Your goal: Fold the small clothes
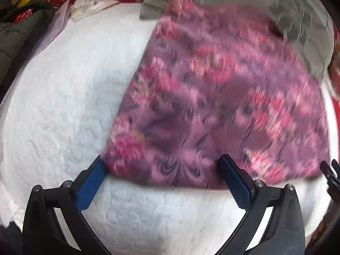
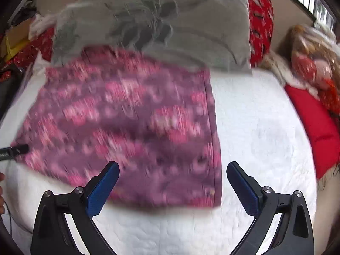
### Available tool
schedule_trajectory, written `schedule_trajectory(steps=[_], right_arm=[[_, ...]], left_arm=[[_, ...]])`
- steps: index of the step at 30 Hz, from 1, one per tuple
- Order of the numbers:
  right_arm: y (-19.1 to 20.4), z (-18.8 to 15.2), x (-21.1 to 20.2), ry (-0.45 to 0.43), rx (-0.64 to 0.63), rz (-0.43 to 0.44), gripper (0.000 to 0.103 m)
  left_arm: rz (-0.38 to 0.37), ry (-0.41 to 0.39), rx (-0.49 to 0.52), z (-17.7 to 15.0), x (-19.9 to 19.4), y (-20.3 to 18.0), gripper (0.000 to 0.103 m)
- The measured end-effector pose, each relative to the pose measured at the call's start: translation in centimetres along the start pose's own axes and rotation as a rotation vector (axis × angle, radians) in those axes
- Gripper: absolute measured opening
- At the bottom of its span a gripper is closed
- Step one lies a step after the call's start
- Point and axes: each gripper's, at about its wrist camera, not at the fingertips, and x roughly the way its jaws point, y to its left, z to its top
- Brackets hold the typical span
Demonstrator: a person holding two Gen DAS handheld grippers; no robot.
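A purple cloth with a pink flower print (image 1: 212, 97) lies spread on a white quilted bed cover (image 1: 63, 110); it also shows in the right wrist view (image 2: 127, 127), blurred in both. My left gripper (image 1: 163, 165) is open, its blue pads either side of the cloth's near left corner, nothing held. My right gripper (image 2: 173, 170) is open over the cloth's near right corner, nothing held. The right gripper's tip shows at the right edge of the left wrist view (image 1: 330, 174). The left gripper's tip shows at the left edge of the right wrist view (image 2: 14, 150).
A grey printed pillow (image 2: 159, 27) lies beyond the cloth, overlapped by its far edge. Red patterned bedding (image 2: 260, 25) is behind it. A red cushion (image 2: 316, 125) and a doll (image 2: 312, 61) lie to the right. A dark jacket (image 1: 19, 34) and papers (image 1: 89, 2) lie to the left.
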Motion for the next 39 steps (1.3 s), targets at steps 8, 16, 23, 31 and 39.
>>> schedule_trajectory(steps=[8,16,23,31,39], right_arm=[[-1.4,-1.1,-0.1,0.012,0.178,0.046,0.083],[1.3,-0.3,-2.4,-0.098,0.15,0.101,0.085],[3.0,-1.7,0.6,0.008,0.123,0.105,0.085],[-5.5,2.2,0.2,-0.078,0.419,0.184,0.083],[-6.7,7.5,4.8,-0.059,0.439,0.223,0.045]], left_arm=[[0.004,0.0,0.017,-0.8,-0.3,-0.1,0.103],[-0.002,-0.001,0.029,-0.7,-0.4,-0.2,0.103],[-0.036,0.0,0.043,-0.3,-0.7,0.2,0.102],[-0.184,-0.048,-0.083,4.9,-2.5,3.0,0.102],[-0.164,-0.001,-0.078,8.0,0.8,-0.2,0.102]])
